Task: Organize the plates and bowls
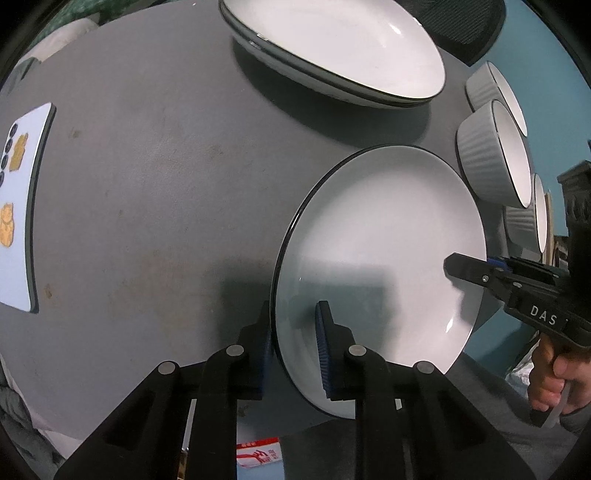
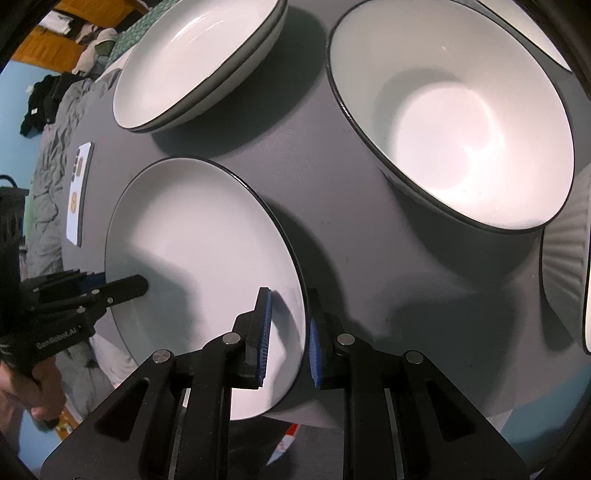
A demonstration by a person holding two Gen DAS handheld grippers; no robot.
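Note:
A white plate (image 1: 380, 258) with a dark rim sits near the front edge of the grey table (image 1: 147, 203). My left gripper (image 1: 293, 350) straddles its left rim, one finger under and one over, with a small gap. My right gripper (image 2: 290, 339) straddles the opposite rim of the same plate (image 2: 199, 266) the same way. Each gripper shows in the other's view, the right gripper (image 1: 465, 267) and the left gripper (image 2: 125, 288). A stack of white plates (image 1: 332, 51) stands farther back. Ribbed grey bowls (image 1: 491, 155) stand to the right, one large in the right wrist view (image 2: 454, 125).
A phone (image 1: 22, 206) in a white case lies at the table's left edge. A dark chair back (image 1: 476, 33) stands behind the plate stack. Grey bedding (image 2: 48, 177) lies beyond the table's left side. A red and white paper (image 1: 258, 452) lies below the front edge.

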